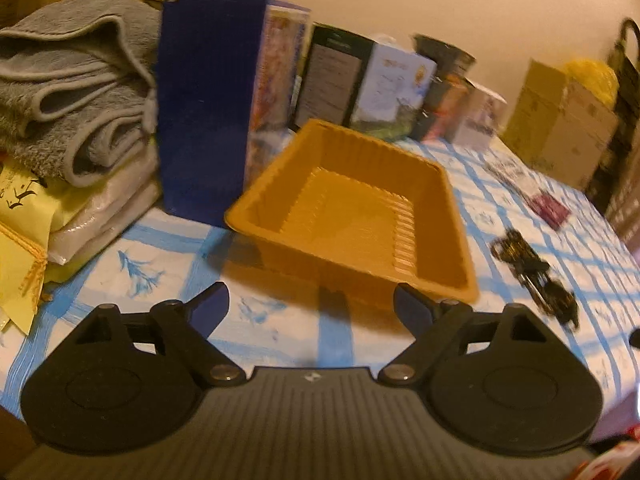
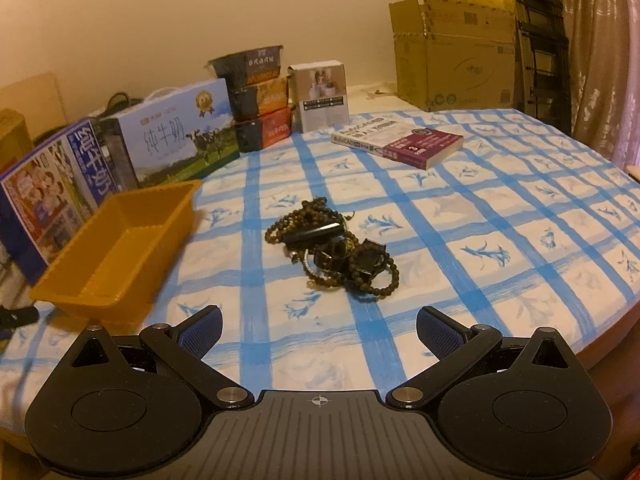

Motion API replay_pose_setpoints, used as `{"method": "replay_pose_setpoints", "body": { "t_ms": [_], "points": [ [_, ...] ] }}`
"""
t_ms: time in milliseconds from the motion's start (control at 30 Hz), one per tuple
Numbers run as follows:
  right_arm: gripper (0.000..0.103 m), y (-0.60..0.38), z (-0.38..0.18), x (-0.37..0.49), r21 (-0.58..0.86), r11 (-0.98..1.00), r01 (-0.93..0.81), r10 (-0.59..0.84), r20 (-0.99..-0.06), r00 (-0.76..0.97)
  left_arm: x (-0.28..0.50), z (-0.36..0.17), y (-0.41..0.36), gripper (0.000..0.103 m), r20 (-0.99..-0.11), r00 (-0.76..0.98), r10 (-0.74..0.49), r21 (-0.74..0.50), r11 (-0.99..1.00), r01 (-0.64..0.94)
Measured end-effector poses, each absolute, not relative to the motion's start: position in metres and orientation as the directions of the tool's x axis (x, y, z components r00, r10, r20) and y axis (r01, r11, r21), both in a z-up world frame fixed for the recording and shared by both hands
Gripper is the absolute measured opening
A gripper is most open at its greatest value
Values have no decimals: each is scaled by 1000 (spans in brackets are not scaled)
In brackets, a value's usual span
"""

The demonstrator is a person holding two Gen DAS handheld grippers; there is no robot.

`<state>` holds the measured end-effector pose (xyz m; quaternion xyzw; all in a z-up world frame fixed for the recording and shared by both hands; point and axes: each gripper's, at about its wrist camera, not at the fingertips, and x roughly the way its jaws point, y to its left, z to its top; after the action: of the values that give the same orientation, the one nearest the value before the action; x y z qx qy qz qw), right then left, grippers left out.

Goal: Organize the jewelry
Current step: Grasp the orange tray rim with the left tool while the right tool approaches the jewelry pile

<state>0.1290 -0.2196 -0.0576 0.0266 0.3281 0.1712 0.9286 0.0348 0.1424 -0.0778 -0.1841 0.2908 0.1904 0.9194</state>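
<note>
A blue-checked cloth (image 1: 280, 340) covers the worktop, with boxes and folded towels along the wall. From the left wrist, the left gripper (image 1: 310, 310) faces the empty orange tray (image 1: 352, 208), its fingers spread wide with nothing between them; the tray looks thin, light and likely to slide. From the right wrist, the right gripper (image 2: 318, 330) also stands open and empty, facing a tangled heap of bead bracelets (image 2: 336, 254) right of the tray. The strands look loose and limp, so pinching one outer loop seems best.

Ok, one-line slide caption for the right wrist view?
Open right gripper faces a tangled pile of beaded bracelets on the blue-checked tablecloth; empty orange tray at left.
</note>
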Motion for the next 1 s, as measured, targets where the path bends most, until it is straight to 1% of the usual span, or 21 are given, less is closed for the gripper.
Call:
{"method": "replay_pose_setpoints", "body": {
  "t_ms": [100,267,400,433,500,700,767,800,833,933,967,1000],
  "points": [
    [103,-219,-66,141,164,944,-285,323,-619,716,41,-85,150,83,-579,769,272,-231,849,-475],
    [103,-218,-77,163,175,952,-252,305,-633,712,59,-100,170,70,-549,783,292,-277,820,-500],
    [103,-216,-82,176,161,954,-252,295,-640,710,67,-112,185,67,-515,801,305,-359,772,-525],
    [103,-216,-84,179,152,956,-253,290,-642,710,69,-115,188,65,-511,803,308,-376,759,-531],
    [103,-215,-88,184,138,959,-249,277,-651,707,74,-122,193,64,-508,802,315,-402,736,-544],
    [103,-217,-103,201,142,965,-221,257,-682,684,93,-138,197,48,-499,793,349,-403,718,-568],
    [103,-217,-107,205,138,966,-218,252,-690,679,100,-141,197,38,-501,790,354,-402,713,-575],
    [103,-218,-108,207,135,966,-219,250,-693,676,104,-142,197,37,-500,788,358,-400,712,-577],
    [103,-217,-109,209,132,967,-218,247,-695,675,107,-143,196,32,-499,786,364,-393,714,-580],
    [103,-218,-112,213,133,968,-213,243,-701,670,113,-145,194,27,-496,777,388,-370,715,-593],
    [103,-218,-113,214,133,968,-213,243,-702,669,114,-145,194,22,-493,777,391,-365,717,-593],
    [103,-218,-114,215,132,968,-213,242,-704,668,114,-145,194,19,-489,778,395,-361,720,-593]
  ]
}}
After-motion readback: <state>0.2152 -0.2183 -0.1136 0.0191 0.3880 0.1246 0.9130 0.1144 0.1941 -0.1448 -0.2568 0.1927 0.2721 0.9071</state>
